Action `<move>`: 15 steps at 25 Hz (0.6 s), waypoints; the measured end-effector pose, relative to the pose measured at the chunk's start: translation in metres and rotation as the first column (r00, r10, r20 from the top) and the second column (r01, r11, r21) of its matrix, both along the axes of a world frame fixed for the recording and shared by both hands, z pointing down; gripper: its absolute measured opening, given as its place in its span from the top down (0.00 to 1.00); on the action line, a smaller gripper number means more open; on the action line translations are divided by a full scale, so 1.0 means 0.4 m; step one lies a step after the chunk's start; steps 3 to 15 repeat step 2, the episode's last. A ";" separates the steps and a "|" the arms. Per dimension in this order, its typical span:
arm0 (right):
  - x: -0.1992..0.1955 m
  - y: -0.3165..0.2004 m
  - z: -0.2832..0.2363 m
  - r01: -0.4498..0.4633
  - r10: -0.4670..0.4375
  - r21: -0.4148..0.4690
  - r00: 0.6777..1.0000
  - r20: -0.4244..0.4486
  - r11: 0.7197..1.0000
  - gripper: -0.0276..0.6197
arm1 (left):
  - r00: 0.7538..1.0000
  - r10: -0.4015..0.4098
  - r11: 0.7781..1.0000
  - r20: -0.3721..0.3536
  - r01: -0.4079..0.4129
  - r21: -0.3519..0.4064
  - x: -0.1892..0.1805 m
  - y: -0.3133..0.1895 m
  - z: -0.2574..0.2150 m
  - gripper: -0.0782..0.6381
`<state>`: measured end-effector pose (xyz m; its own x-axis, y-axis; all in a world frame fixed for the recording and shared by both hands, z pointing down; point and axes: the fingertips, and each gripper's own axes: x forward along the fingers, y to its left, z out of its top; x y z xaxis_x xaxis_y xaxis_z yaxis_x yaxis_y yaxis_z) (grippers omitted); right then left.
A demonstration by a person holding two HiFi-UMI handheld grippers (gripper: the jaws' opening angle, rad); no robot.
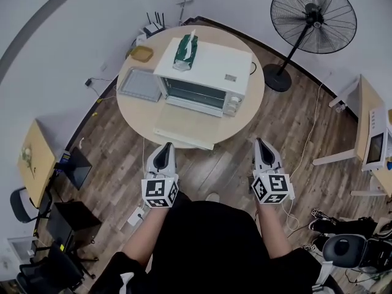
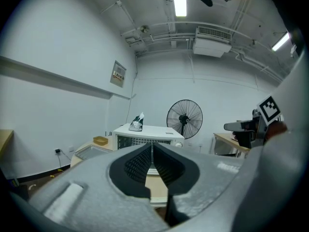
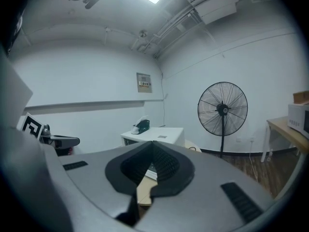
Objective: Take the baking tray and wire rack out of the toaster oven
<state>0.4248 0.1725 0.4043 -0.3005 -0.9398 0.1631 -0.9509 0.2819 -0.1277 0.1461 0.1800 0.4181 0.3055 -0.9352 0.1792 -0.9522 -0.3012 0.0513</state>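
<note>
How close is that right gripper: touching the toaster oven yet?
Apart. Head view shows wooden floor and bare tabletop between the right gripper and the toaster oven.

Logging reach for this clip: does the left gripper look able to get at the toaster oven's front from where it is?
Probably yes, after moving in. The left gripper, shut and empty, hangs at the round table's near edge; the toaster oven faces it, with only a flat pale sheet between.

The right gripper (image 3: 152,144) has its jaws pressed together, nothing between them. Beyond stands the white toaster oven (image 3: 164,135), a tissue pack (image 3: 142,125) on top. A standing fan (image 3: 222,109) is farther right.
</note>
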 end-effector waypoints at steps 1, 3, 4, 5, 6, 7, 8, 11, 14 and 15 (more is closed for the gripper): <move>0.009 0.001 -0.002 -0.006 0.006 0.003 1.000 -0.001 1.000 0.95 | 1.000 0.000 1.000 0.001 0.000 0.005 0.003 -0.002 -0.004 0.86; 0.019 0.003 -0.004 -0.012 0.012 0.007 1.000 -0.001 1.000 0.95 | 1.000 -0.001 1.000 0.003 0.001 0.010 0.005 -0.005 -0.008 0.86; 0.019 0.003 -0.004 -0.012 0.012 0.007 1.000 -0.001 1.000 0.95 | 1.000 -0.001 1.000 0.003 0.001 0.010 0.005 -0.005 -0.008 0.86; 0.019 0.003 -0.004 -0.012 0.012 0.007 1.000 -0.001 1.000 0.95 | 1.000 -0.001 1.000 0.003 0.001 0.010 0.005 -0.005 -0.008 0.86; 0.019 0.003 -0.004 -0.012 0.012 0.007 1.000 -0.001 1.000 0.95 | 1.000 -0.001 1.000 0.003 0.001 0.010 0.005 -0.005 -0.008 0.86; 0.019 0.003 -0.004 -0.012 0.012 0.007 1.000 -0.001 1.000 0.95 | 1.000 -0.001 1.000 0.003 0.001 0.010 0.005 -0.005 -0.008 0.86; 0.019 0.003 -0.004 -0.012 0.012 0.007 1.000 -0.001 1.000 0.95 | 1.000 -0.001 1.000 0.003 0.001 0.010 0.005 -0.005 -0.008 0.86; 0.019 0.003 -0.004 -0.012 0.012 0.007 1.000 -0.001 1.000 0.95 | 1.000 -0.001 1.000 0.003 0.001 0.010 0.005 -0.005 -0.008 0.86; 0.019 0.003 -0.004 -0.012 0.012 0.007 1.000 -0.001 1.000 0.95 | 1.000 -0.001 1.000 0.003 0.001 0.010 0.005 -0.005 -0.008 0.86; 0.019 0.003 -0.004 -0.012 0.012 0.007 1.000 -0.001 1.000 0.95 | 1.000 -0.001 1.000 0.003 0.001 0.010 0.005 -0.005 -0.008 0.86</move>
